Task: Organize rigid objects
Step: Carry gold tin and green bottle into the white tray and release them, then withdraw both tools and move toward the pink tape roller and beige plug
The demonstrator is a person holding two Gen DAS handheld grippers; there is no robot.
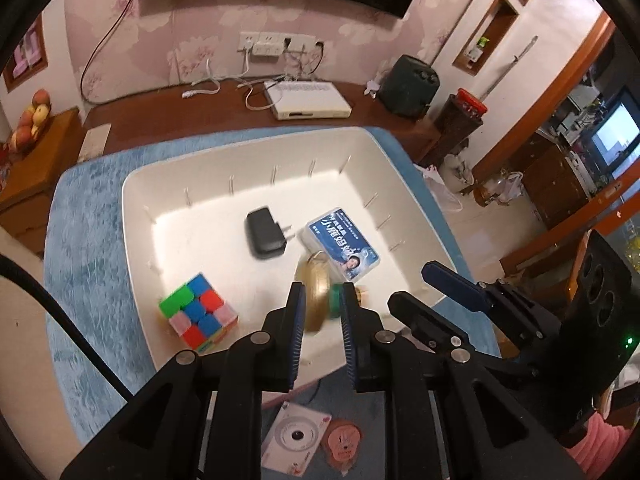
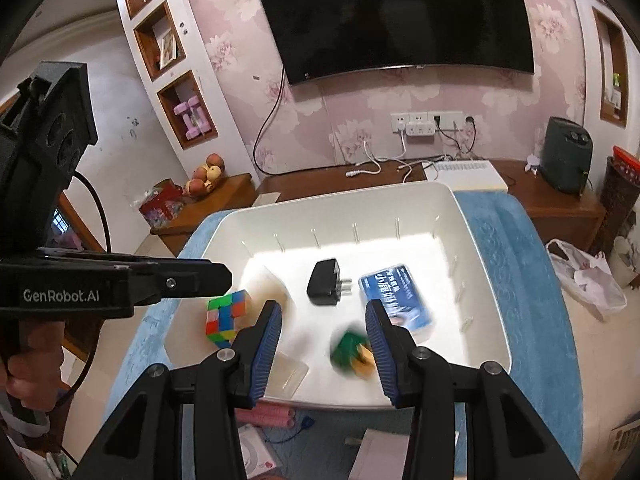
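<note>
A white bin [image 1: 140,184] [image 2: 484,248] sits on a blue mat. In it lie a colour cube [image 1: 198,312] [image 2: 228,316], a black plug adapter [image 1: 266,238] [image 2: 326,282] and a blue card box [image 1: 344,244] [image 2: 396,300]. My left gripper [image 1: 322,304] hangs over the bin's near edge with a blurred gold and green object [image 1: 320,300] between its fingers; I cannot tell whether they touch it. In the right wrist view that object [image 2: 352,350] is a green and yellow blur low in the bin. My right gripper [image 2: 324,320] is open and empty above the bin.
A white round-lens device [image 1: 296,436] and a pink item [image 1: 344,440] lie on the mat near the bin. Pink rollers [image 2: 266,416] lie by the bin's near wall. A wooden shelf with a white router [image 1: 306,98], cables and a dark speaker [image 2: 566,156] stands behind.
</note>
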